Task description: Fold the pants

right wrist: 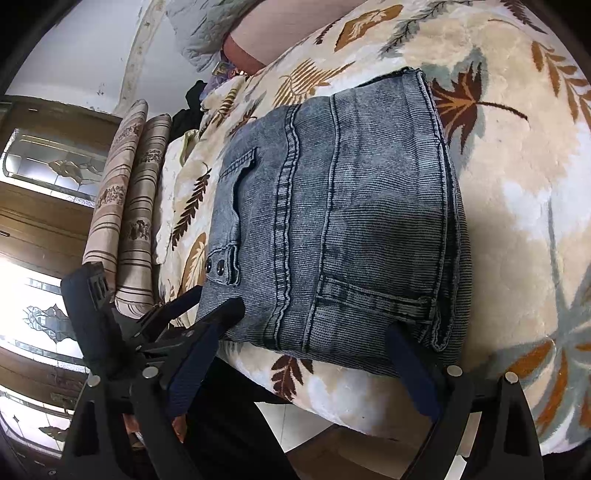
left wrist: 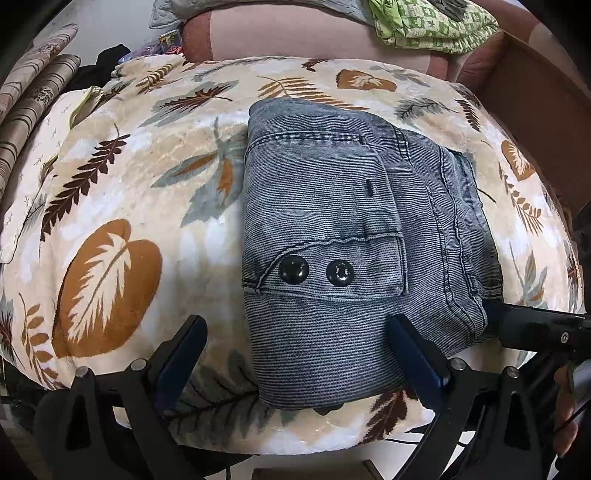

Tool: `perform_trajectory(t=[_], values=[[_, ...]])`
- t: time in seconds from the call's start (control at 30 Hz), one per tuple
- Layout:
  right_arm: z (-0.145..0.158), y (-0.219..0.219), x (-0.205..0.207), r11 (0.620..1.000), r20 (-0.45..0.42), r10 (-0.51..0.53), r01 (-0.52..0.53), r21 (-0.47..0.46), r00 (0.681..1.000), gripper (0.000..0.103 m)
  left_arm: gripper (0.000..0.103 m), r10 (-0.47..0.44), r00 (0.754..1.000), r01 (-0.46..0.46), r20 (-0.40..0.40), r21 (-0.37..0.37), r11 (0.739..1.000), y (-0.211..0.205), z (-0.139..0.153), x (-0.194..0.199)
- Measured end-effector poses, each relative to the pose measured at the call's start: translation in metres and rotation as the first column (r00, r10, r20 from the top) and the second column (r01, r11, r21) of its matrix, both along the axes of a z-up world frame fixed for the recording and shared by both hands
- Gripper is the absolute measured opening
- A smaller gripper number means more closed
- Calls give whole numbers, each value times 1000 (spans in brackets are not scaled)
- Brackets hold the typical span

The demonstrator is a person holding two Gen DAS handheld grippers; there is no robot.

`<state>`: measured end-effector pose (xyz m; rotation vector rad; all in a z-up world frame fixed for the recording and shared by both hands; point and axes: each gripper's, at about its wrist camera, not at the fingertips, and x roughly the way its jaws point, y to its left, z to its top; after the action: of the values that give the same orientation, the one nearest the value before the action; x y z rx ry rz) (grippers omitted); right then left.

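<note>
Grey-blue denim pants (left wrist: pixel 332 229) lie folded into a compact rectangle on a leaf-patterned blanket (left wrist: pixel 110 206), a pocket flap with two black snaps (left wrist: pixel 316 271) on top. My left gripper (left wrist: pixel 299 325) is open, its fingers straddling the near edge of the fold. The right gripper's finger (left wrist: pixel 532 325) shows at the fold's right corner. In the right wrist view the pants (right wrist: pixel 354 221) fill the centre and my right gripper (right wrist: pixel 317 325) is open at their near edge. The left gripper (right wrist: pixel 184 306) shows at the left there.
The blanket (right wrist: pixel 517 184) covers a cushion-like surface with its front edge just below the grippers. A pink sofa back (left wrist: pixel 295 33) carries a green patterned cloth (left wrist: pixel 432 26). Rolled striped fabrics (right wrist: pixel 125 206) and dark clothes (left wrist: pixel 99 70) lie at the left. A brown box (left wrist: pixel 535 110) stands at the right.
</note>
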<state>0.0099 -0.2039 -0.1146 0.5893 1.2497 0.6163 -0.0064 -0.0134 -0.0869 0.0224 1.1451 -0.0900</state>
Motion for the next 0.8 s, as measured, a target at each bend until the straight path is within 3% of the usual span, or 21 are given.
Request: perform_trajectory(t=[0.3,0.8], values=[[1,3,2,1000,-10,15,-15,-19,1000,95,99,0,1000,-1,-8,-27,1000,1,-2,1],[1,6,2,999,-2,21,-22,-30,1000,97,99,-5,1000,5,-30,0,1000,-1,0,4]])
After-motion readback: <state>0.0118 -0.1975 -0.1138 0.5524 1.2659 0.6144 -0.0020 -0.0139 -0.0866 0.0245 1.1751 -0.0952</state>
